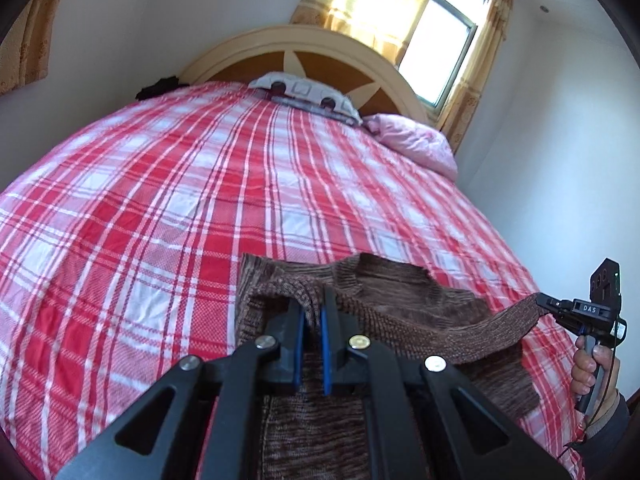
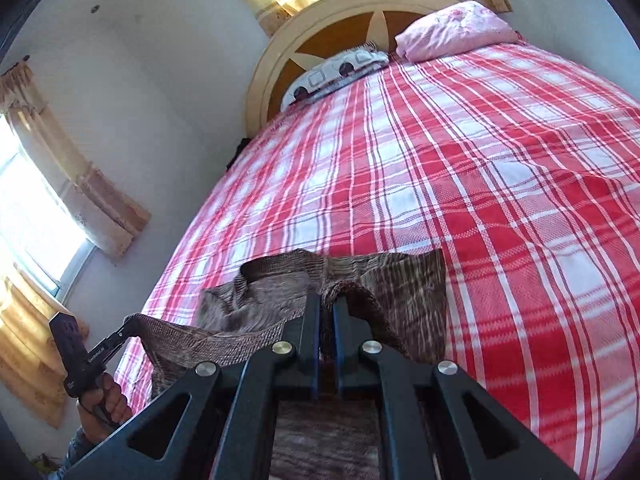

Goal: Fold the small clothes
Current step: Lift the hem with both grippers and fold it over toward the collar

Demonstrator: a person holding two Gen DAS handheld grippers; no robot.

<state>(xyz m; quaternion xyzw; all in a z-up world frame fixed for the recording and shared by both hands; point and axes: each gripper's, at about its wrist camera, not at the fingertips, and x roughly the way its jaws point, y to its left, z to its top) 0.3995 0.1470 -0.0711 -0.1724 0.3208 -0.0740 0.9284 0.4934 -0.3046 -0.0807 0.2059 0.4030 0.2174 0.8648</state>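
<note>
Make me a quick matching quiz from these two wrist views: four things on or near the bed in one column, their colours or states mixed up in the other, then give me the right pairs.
Things:
1. brown knit garment
2. bedsheet
3. pillow
4. left tool

Descriptions:
A. pink, lying by the headboard
B. red and white plaid
C. shut on a fold of knit fabric
D. held up off the bed at two points, its edge stretched between them

Pairs: 1-D, 2-B, 3-A, 4-C. The right tool also grips the garment.
</note>
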